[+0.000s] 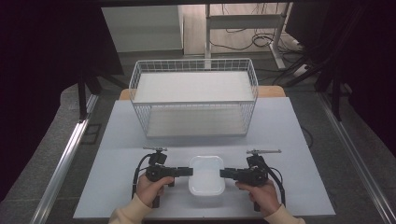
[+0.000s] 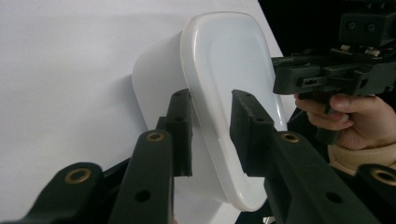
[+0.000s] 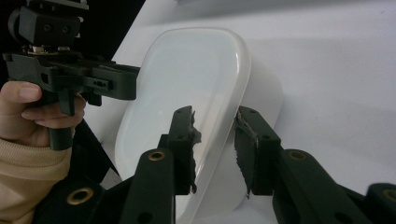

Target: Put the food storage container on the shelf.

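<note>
A white, empty plastic container (image 1: 207, 175) with rounded corners sits on the table near the front edge, between my two grippers. My left gripper (image 1: 190, 171) comes in level from the left. In the left gripper view its jaws (image 2: 210, 130) straddle the container's (image 2: 224, 60) near wall, one outside and one inside, with a gap still visible. My right gripper (image 1: 222, 173) reaches in from the right. In the right gripper view it (image 3: 214, 144) straddles the opposite wall of the container (image 3: 187, 70) the same way, its pads not pressing on the rim.
A white wire basket (image 1: 135, 88) with a white liner stands at the back of the pale grey table (image 1: 280, 130). Bare tabletop lies between the basket and the container. Dark floor, a metal rail and cables surround the table.
</note>
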`<move>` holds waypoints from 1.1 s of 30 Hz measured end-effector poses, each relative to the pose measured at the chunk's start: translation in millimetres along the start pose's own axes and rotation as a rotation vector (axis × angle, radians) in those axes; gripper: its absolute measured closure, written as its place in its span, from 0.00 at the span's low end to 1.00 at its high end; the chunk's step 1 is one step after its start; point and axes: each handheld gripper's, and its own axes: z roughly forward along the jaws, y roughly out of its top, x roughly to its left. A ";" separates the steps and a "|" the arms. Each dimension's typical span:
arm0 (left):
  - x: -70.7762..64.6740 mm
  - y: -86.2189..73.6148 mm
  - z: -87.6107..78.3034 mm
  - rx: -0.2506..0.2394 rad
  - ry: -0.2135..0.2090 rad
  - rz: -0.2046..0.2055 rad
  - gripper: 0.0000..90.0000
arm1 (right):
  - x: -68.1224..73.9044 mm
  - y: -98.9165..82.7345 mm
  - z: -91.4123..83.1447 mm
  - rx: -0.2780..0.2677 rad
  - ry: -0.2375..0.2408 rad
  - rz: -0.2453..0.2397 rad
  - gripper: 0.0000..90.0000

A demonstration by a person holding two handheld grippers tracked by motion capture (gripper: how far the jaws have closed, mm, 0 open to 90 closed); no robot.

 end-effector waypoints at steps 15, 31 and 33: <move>-9.9 0.9 -12.1 -0.047 -0.009 0.047 0.88 | 9.8 -0.6 -12.1 -0.051 0.014 -0.030 0.88; -21.4 3.2 -21.0 -0.071 0.016 0.134 0.89 | 16.1 0.9 -16.2 -0.081 0.026 -0.066 0.89; -23.8 3.9 -23.1 -0.076 0.018 0.149 0.89 | 19.0 2.2 -17.7 -0.086 0.024 -0.080 0.89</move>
